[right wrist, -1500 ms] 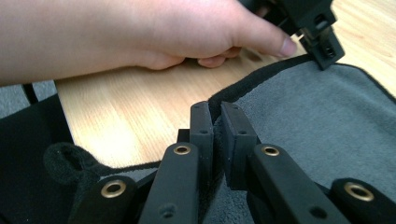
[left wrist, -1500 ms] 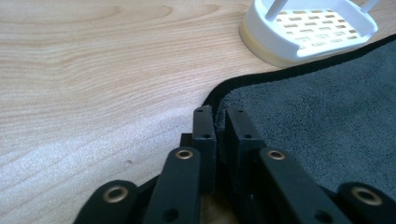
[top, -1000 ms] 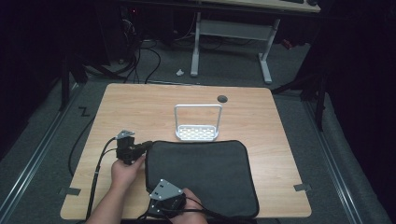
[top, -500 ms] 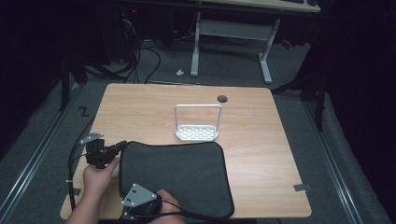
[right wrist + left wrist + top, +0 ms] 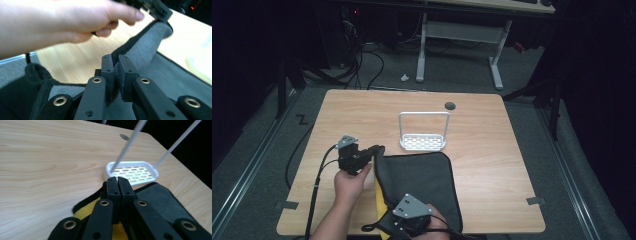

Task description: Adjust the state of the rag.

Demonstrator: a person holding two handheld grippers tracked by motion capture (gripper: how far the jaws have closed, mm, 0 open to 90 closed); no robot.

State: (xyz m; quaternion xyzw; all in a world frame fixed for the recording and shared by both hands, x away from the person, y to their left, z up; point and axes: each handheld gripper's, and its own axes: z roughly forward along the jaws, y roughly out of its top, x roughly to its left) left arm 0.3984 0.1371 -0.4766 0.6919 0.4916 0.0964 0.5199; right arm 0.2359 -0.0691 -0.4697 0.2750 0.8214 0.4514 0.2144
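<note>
Both grippers pinch the dark mat's [image 5: 422, 185] left edge: left gripper [image 5: 374, 151] clenched on the far corner, right gripper [image 5: 115, 65] on the near. Edge runs near-to-far, lifted (yellow underside showing); mat body lies rightward on bench [image 5: 492, 130].

**Lab or recording workspace, dimly lit**

Looks like a lab bay set up for recording, not a home. Small light-wood desk [image 5: 482, 165] with a round cable hole [image 5: 450, 106], standing alone on grey carpet [image 5: 257, 165] under a spot of light, surroundings left dark. Behind it, a white-framed height-adjustable workbench [image 5: 457, 47] with loose black cables [image 5: 362, 60] trailing over the floor. Tape marks [image 5: 286, 204] stuck at the desk's near corners and one more on the carpet [image 5: 301, 119], as used to fix positions. Metal rail [image 5: 247, 175] running along the floor at the left. Small red indicator light [image 5: 356, 11] glowing among equipment in the dark background
</note>
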